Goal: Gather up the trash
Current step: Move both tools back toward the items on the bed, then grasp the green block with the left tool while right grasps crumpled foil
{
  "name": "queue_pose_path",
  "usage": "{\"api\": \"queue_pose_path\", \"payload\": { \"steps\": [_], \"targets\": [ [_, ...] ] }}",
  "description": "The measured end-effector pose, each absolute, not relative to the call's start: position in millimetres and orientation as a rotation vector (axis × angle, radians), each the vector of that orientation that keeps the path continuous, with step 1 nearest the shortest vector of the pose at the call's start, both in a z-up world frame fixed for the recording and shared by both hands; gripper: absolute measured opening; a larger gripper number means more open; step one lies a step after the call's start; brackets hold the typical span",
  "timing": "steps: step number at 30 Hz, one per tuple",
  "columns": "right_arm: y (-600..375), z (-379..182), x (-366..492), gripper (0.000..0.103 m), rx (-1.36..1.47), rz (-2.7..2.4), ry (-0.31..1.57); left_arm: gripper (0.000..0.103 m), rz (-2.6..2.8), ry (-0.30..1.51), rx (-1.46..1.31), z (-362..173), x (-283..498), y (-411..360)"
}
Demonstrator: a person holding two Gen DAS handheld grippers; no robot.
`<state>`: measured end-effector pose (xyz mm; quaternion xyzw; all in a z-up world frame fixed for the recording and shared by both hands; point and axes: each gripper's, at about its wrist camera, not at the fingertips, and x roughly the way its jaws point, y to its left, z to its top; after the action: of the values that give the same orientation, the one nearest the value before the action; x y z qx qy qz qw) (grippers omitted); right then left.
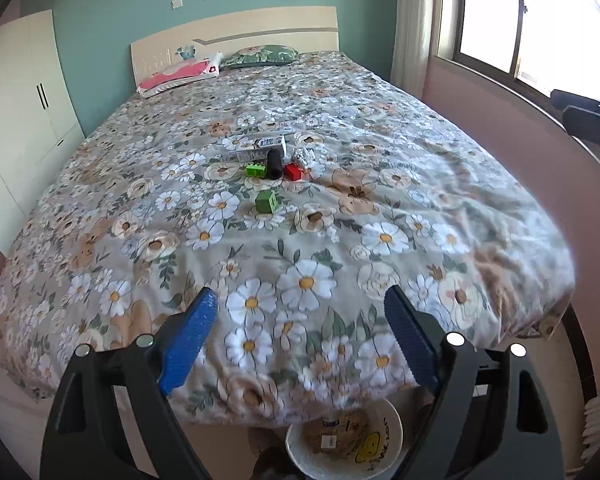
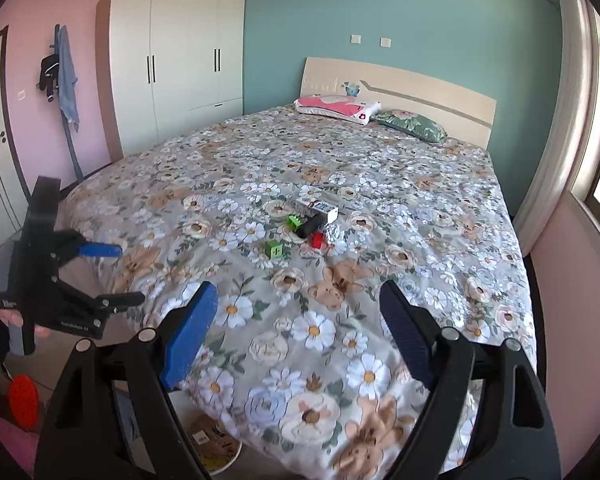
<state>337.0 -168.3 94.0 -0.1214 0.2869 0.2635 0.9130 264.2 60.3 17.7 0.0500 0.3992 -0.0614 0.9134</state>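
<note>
- Sunlit bedroom, green wall behind the headboard, and a bed (image 1: 440, 184) under a floral cover that carries everything I am after.
- Near the middle of the bed sits a small cluster: a white carton (image 1: 260, 145), a black cylinder (image 1: 274, 163) lying against it, a crumpled foil scrap (image 1: 306, 157), a red block (image 1: 294, 171), a green brick (image 1: 256, 170) and a green cube (image 1: 268, 201) a little nearer the foot edge.
- On the floor just off the foot edge stands a white bin (image 1: 394, 420) with paper scraps in it; I judge it is set there so drops are short.
- My left gripper (image 1: 300, 312) hangs over the foot edge, jaws wide, holding nothing.
- My right gripper (image 2: 298, 306) also stands wide and empty, aimed at the cluster, which is well apart from both.
- Which pieces count as trash is my guess: foil and carton likeliest, blocks look like toys.
- Nothing is gripped yet; both reaches lie ahead.
</note>
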Motion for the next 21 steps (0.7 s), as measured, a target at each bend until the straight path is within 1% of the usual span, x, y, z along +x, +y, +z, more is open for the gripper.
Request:
{"api": "queue_pose_path", "payload": {
  "steps": [7, 13, 21],
  "targets": [
    [-151.6, 81.2, 412.5, 0.082, -0.199, 0.532, 0.657, 0.087, -0.123, 0.836, 0.115, 3.3, 319.6, 68.8],
    [-129.9, 51.9, 483.9, 0.082, -0.184, 0.522, 0.727, 0.087, -0.142, 0.837, 0.113, -15.6, 368.1, 73.2],
    [-103.3, -3.5, 579.2, 0.082, -0.150, 0.508, 0.830, 0.087, -0.176, 0.860, 0.136, -51.2, 430.4, 77.1]
  ]
}}
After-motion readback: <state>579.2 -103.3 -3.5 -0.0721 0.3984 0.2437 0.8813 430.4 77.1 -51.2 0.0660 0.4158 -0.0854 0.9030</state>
